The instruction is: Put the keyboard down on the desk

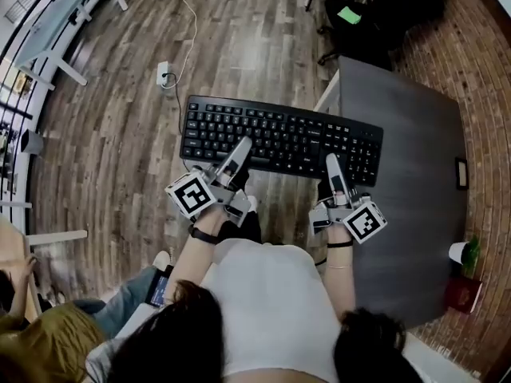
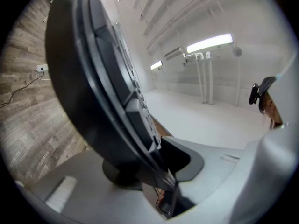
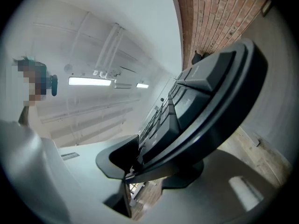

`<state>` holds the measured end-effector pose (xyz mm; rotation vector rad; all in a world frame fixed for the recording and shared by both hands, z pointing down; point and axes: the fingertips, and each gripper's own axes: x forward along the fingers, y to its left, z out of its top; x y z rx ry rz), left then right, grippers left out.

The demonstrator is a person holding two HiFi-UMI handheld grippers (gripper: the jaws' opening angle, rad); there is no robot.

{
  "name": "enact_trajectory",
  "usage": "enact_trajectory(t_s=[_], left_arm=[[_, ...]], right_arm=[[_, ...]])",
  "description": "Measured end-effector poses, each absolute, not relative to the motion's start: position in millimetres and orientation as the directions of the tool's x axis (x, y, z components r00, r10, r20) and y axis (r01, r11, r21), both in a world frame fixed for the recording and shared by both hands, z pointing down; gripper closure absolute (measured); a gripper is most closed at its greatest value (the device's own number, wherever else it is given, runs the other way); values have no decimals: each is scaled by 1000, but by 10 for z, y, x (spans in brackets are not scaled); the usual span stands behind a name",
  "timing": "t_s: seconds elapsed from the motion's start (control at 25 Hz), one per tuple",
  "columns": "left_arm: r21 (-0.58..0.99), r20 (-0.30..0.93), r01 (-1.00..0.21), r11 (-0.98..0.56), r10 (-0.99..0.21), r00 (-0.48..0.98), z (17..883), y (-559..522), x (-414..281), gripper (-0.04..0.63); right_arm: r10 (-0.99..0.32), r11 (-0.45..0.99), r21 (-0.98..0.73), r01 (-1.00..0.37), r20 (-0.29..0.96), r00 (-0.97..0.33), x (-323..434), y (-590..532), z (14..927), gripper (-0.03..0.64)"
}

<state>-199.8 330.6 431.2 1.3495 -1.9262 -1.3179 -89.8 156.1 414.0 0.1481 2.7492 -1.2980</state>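
Note:
A black keyboard (image 1: 279, 138) hangs in the air, held level, mostly over the wooden floor with its right end over the dark grey desk (image 1: 407, 198). My left gripper (image 1: 243, 146) is shut on the near edge left of the middle. My right gripper (image 1: 331, 164) is shut on the near edge toward the right end. In the left gripper view the keyboard (image 2: 93, 78) fills the left side, clamped between the jaws. The right gripper view has the keyboard (image 3: 210, 101) edge-on, pinched between the jaws, with a brick wall behind it.
A white cup (image 1: 457, 252) and a red object (image 1: 463, 294) sit at the desk's near right corner. A small dark frame (image 1: 461, 172) lies near its right edge. A black chair (image 1: 375, 14) stands beyond the desk. A white cable and socket (image 1: 164, 74) lie on the floor.

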Motion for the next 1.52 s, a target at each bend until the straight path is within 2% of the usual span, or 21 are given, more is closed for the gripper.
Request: enact_trajectory(t_s=[0.32,0.56,0.72,0.96,1.28,1.52], left_arm=[[888,-142,-458,30,-931,-337,4416,3070,-2484,437],[903,-111,-429,20,-954,-278,4604,2974,-2558,437],[910,-83,-414,23,-968,-236,4660,2457,-2595,437],[906,-102,-422,-37,-986,-132,4758,2119,-2621,437],[887,-110,-436,-154,-986,123,4543,441,-2446,437],[873,-127,-418,-253,-944,305,4397,-626,-1970,437]], right_arm=[[-56,628,-777,44,-101,-993,-1215,1439,4266,484],[-126,613,-789,-30,-60,-990,-1189,1431,4409,483],[-176,595,-800,-77,-36,-984,-1156,971,4468,483],[-277,593,-794,-133,-46,-960,-1035,796,4587,483],[-505,560,-793,-239,-98,-858,-574,-443,4430,483],[-652,514,-795,-322,-119,-749,29,-1147,4332,483]])
